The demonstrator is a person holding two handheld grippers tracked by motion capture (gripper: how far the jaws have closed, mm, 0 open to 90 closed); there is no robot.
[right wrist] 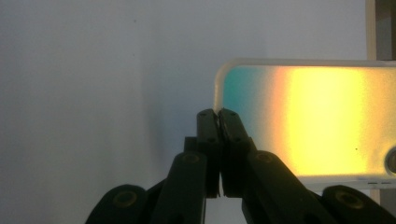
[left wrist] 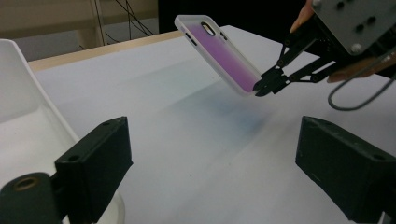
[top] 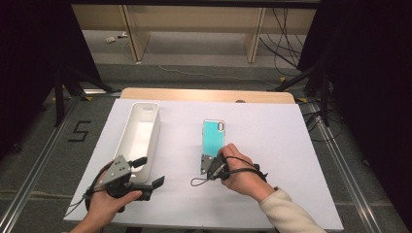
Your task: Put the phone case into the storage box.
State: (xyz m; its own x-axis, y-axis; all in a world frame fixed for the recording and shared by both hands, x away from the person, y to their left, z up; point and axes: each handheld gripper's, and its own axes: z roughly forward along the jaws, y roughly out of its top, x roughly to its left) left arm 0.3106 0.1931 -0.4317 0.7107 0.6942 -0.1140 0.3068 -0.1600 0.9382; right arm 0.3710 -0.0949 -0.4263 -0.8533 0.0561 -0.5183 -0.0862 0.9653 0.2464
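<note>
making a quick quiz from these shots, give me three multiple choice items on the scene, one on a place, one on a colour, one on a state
1. Where does the white bin stand relative to the phone case in the high view?
A. to its left
B. to its right
C. on top of it

2. What colour does the phone case show from above?
A. red
B. teal
C. black

3. How do the right tongs stand?
A. wide open, apart from the case
B. shut on the case's edge
C. inside the bin

Answers:
1. A, the bin sits at the table's left part, the case near the middle.
2. B, its back looks teal in the high view.
3. B, the left gripper view shows the tips pinching the case's end, one end lifted.
</note>
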